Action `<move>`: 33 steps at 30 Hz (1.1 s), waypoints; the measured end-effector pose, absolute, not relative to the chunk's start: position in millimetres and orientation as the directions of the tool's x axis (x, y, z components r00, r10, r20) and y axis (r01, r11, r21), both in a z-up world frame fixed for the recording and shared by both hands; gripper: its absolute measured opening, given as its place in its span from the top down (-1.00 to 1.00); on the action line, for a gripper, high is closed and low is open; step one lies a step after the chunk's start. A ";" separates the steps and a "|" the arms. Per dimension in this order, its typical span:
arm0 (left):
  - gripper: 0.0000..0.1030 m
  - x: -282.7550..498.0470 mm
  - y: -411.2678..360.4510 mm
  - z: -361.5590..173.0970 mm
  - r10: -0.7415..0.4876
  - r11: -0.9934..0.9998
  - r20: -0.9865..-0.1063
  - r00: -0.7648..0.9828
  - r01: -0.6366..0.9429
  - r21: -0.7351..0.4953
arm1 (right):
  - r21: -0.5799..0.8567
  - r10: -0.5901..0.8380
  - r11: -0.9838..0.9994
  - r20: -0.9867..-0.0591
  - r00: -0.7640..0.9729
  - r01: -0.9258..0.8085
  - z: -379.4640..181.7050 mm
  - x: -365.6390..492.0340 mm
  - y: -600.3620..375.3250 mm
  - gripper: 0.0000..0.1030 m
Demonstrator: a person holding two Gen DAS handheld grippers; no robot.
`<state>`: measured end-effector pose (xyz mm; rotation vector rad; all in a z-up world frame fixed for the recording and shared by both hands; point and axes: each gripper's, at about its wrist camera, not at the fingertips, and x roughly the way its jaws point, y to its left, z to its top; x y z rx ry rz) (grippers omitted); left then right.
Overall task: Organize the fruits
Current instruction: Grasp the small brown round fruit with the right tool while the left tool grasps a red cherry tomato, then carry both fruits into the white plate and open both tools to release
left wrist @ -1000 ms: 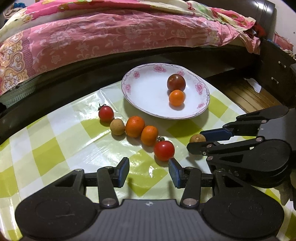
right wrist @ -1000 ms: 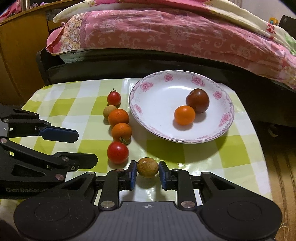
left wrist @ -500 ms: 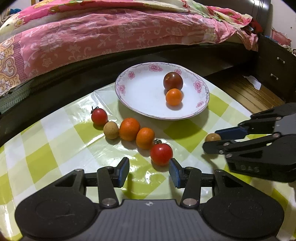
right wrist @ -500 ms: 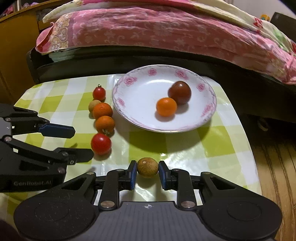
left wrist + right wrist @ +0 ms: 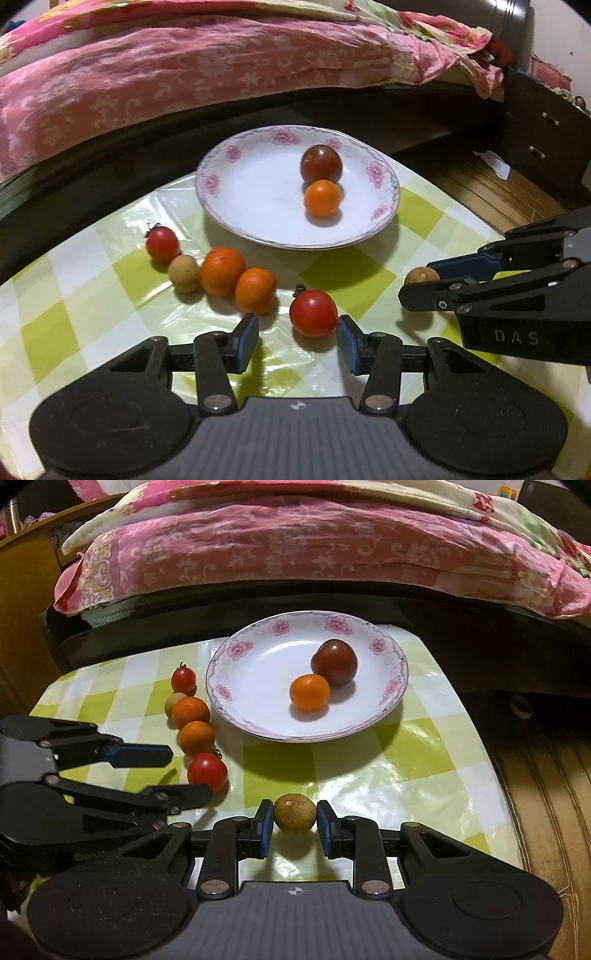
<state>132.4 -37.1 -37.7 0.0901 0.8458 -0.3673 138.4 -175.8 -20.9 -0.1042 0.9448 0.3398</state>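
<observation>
A white flowered plate (image 5: 258,229) (image 5: 258,723) holds a dark tomato (image 5: 320,163) (image 5: 334,661) and a small orange (image 5: 321,197) (image 5: 309,692). On the checked cloth lies a row: red tomato (image 5: 161,243), brown longan (image 5: 183,273), two oranges (image 5: 222,271) (image 5: 255,290), and a near red tomato (image 5: 313,313) (image 5: 207,772). My left gripper (image 5: 297,339) is open, with the near tomato just ahead of its right finger. My right gripper (image 5: 294,827) is shut on a brown longan (image 5: 294,813) (image 5: 421,276), held just above the cloth.
A bed with a pink floral quilt (image 5: 184,74) runs along the table's far side. A dark drawer unit (image 5: 546,136) stands at the right above a wooden floor (image 5: 554,794). The table's right edge (image 5: 495,760) is close to my right gripper.
My left gripper has moved forward and right, closer to the near red tomato. My right gripper stays shut on the longan and has shifted a little relative to the plate.
</observation>
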 end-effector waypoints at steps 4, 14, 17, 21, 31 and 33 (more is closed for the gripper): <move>-0.03 134.1 -42.5 -41.6 -0.285 0.931 -0.747 0.601 0.360 -0.065 | 0.072 0.230 0.951 -0.814 0.533 -0.301 -21.6 138.8 -180.4 0.58; 0.23 131.5 -49.8 -45.5 -0.287 0.925 -0.730 0.620 0.379 -0.043 | 0.063 0.207 0.958 -0.826 0.525 -0.278 -23.8 147.3 -177.6 0.58; 0.28 129.9 -48.4 -44.5 -0.292 0.923 -0.736 0.611 0.381 -0.050 | 0.053 0.196 0.961 -0.823 0.534 -0.271 -16.3 152.4 -173.7 0.58; 0.29 126.1 -45.0 -42.4 -0.282 0.928 -0.740 0.611 0.370 -0.048 | 0.044 0.184 0.965 -0.813 0.552 -0.257 -5.2 155.3 -173.7 0.58; 0.29 108.1 -27.5 -18.9 -0.265 0.940 -0.715 0.647 0.338 -0.043 | 0.072 0.202 0.966 -0.812 0.547 -0.250 7.1 145.3 -171.9 0.58; 0.29 105.9 -25.1 -15.0 -0.256 0.944 -0.712 0.654 0.326 -0.041 | 0.078 0.214 0.962 -0.811 0.544 -0.262 8.2 139.7 -169.5 0.58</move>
